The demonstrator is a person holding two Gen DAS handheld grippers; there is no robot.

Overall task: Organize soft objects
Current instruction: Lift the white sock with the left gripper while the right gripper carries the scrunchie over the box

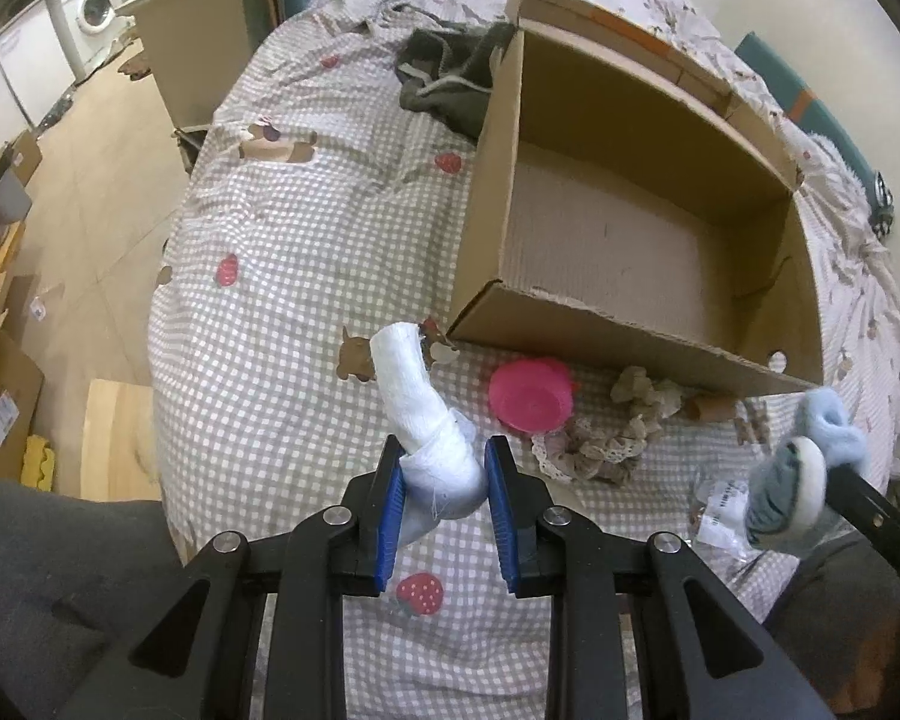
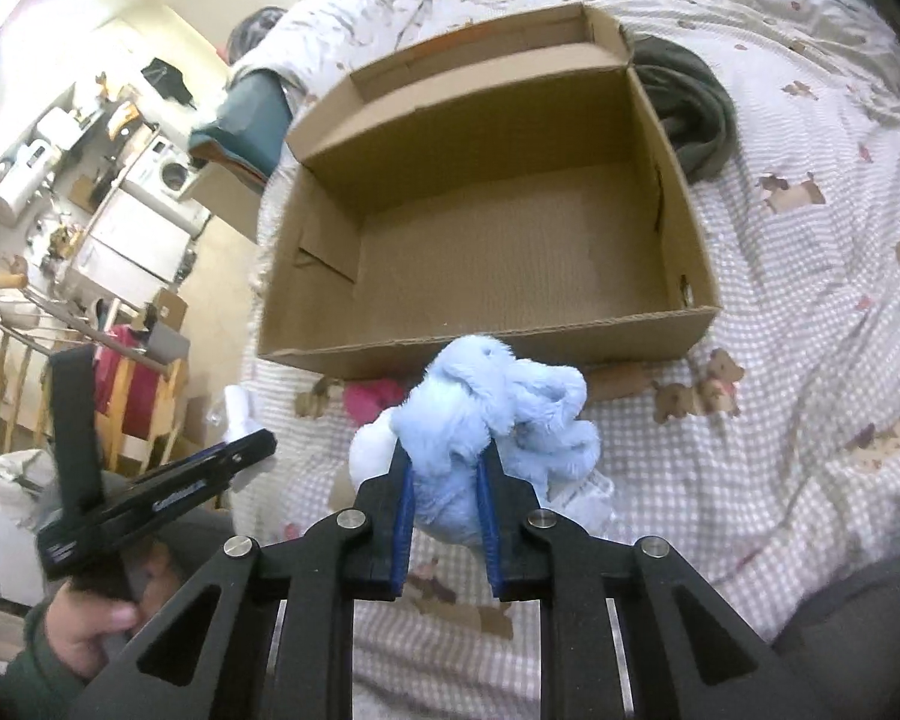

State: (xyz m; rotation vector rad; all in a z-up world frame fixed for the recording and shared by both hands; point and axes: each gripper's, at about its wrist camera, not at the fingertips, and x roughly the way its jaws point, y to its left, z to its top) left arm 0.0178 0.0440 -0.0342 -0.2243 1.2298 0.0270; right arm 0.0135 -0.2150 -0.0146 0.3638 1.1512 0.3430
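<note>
Left gripper (image 1: 441,468): blue pads clamped on the lower end of a white rolled sock (image 1: 417,414); the roll sticks up and away from the fingers, above the bed near its front-left part.
Bed cover (image 1: 282,252): grey-and-white check with strawberries and little dogs; it carries everything named here.
Pink soft item (image 1: 531,399): round, lying on the cover just in front of the box's near wall, right of the white sock.
Lace fabric (image 1: 606,438): beige, crumpled, touching or just beside the pink item on its right, along the box's near wall.
Cardboard box (image 2: 699,276): open at the top, standing in the middle of the bed; nothing lies on its bare brown floor. A narrow folded flap runs along its far wall.
Dark green garment (image 2: 690,114): bunched on the cover against the box's far corner, outside it.
Right gripper (image 2: 447,480): fingers closed on a light blue fluffy slipper (image 2: 492,414), held above the cover, short of the box's near wall; in the left wrist view its grey sole and white rim show.
Clear plastic packet (image 1: 720,510): on the cover under the slipper, near the bed's front-right part.
Person's hand (image 2: 99,618): wrapped around the left gripper's handle, green sleeve at the wrist.
</note>
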